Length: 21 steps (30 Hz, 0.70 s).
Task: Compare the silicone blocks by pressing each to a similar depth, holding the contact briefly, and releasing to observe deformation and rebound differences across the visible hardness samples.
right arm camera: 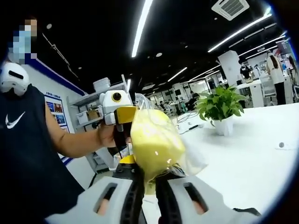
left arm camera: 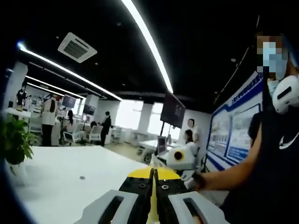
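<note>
In the left gripper view the left gripper has its jaws pressed together on a thin yellow edge, above the white bench; a potted plant stands at the bench's left edge. In the right gripper view the left gripper and the right gripper both hold a yellow block in a clear bag above the bench, jaws closed on the bag, with the plant near the far edge.
</note>
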{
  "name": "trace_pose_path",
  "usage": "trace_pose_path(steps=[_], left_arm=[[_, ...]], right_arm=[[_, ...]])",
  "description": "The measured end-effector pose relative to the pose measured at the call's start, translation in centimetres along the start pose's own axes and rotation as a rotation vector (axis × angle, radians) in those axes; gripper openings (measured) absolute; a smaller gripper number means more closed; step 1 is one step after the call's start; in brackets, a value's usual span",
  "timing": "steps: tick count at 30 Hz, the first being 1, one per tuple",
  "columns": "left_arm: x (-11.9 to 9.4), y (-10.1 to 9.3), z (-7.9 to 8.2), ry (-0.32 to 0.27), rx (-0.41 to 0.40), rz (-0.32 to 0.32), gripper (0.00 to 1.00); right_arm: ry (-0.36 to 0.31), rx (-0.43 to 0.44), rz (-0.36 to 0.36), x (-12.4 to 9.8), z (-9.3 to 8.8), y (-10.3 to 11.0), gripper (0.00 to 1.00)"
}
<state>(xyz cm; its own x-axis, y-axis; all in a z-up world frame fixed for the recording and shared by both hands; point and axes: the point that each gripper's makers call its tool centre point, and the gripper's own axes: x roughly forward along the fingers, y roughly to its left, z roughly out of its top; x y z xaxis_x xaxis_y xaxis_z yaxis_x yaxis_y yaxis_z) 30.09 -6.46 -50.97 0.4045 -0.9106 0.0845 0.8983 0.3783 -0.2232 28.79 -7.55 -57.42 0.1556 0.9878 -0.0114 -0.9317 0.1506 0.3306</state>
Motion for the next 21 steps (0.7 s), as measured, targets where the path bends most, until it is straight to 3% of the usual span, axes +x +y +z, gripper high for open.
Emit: trace_pose_path(steps=[11,14,21], left_arm=[[-0.1,0.5,-0.5,0.019,-0.011,0.015,0.01],[-0.1,0.5,-0.4,0.018,0.0,0.018,0.0],[0.0,0.9,-0.3,-0.001,-0.003,0.018,0.0]], right_arm=[[0.012,0.001,0.003,0.2,-0.2,-0.4,0.02],[0.01,-0.026,-0.003,0.3,-0.2,-0.7,0.02],[-0.001,-0.002,0.017,0.5,0.0,-1.1,0.02]])
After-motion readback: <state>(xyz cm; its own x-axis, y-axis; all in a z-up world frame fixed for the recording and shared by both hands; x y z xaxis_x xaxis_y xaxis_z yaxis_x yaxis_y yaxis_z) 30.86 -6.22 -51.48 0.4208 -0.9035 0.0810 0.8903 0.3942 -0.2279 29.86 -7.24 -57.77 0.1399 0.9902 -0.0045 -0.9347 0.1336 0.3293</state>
